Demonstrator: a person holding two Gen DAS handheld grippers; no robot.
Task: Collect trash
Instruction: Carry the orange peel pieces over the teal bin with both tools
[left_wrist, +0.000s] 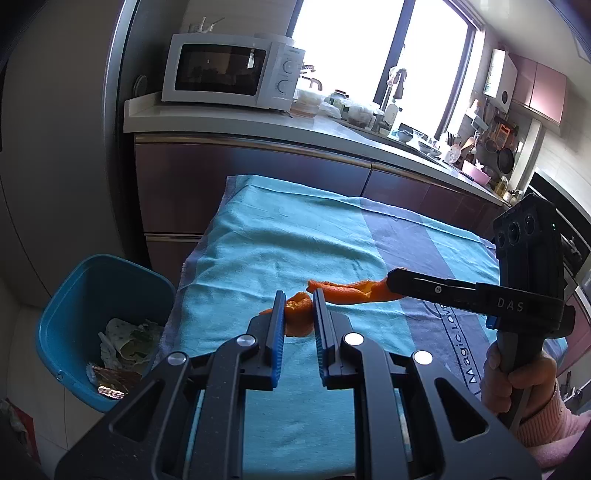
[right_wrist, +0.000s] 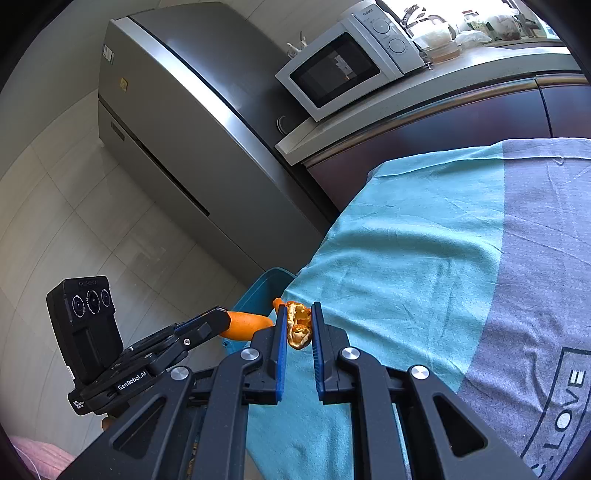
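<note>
**Mia:** Orange peel (left_wrist: 299, 314) is the trash here. One long strip of it sits over the blue cloth (left_wrist: 280, 236), near the cloth's 7 o'clock corner.

**Ben:** Who has hold of it?

**Mia:** Both claws, I think. The left gripper (left_wrist: 300, 314) is almost closed, with one curled end of the peel squeezed between its blue pads (left_wrist: 277, 341). The right gripper (right_wrist: 300, 325) is nearly closed too, with the other end, the pale inside showing, stuck between its fingers. In the left camera it comes in from 3 o'clock.

**Ben:** Is the peel lifted up or lying flat?

**Mia:** I cannot tell. It looks close to the cloth.

**Ben:** Where does it go?

**Mia:** The blue bin (left_wrist: 74, 295) stands on the floor at 8 o'clock from the peel, just beside the table edge. It already has crumpled paper (left_wrist: 129, 341) and a shiny wrapper (left_wrist: 110, 384) inside.

**Ben:** So what step is this?

**Mia:** Picking up, I guess. Next, one claw should probably let go so the peel does not tear. Then the other carries it over the edge toward 8 o'clock and opens above the bin.
</note>
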